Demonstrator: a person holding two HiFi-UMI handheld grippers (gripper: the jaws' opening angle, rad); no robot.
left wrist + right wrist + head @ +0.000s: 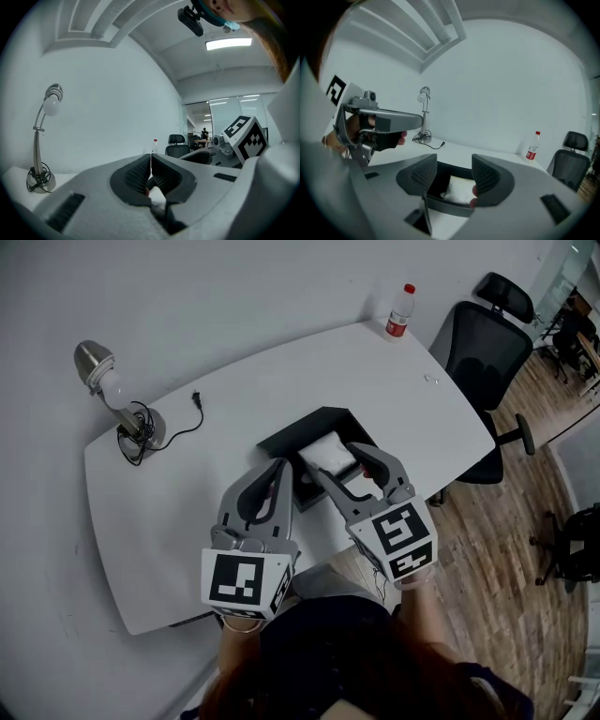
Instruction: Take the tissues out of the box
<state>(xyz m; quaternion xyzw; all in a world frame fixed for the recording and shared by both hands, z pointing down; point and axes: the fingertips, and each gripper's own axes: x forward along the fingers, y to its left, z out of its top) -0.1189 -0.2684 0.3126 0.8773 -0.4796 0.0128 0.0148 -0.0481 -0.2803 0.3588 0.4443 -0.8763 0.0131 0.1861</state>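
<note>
So our right tongs (454, 172) are spread wide open with nothing gripped, hanging just over the black box (286, 437) in the middle of the head view. The white tissues (458, 190) are sitting inside that box on the tabletop (394, 381), showing between the open tips. Our left tongs (151, 161) are closed up tight and empty, right by the box's left edge.

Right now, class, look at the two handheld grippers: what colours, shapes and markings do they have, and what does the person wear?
Both the left gripper and right gripper are grey, with two curved jaws lined by dark ribbed pads. Each carries a white cube printed with black square markers. The person wears a dark top.
</note>
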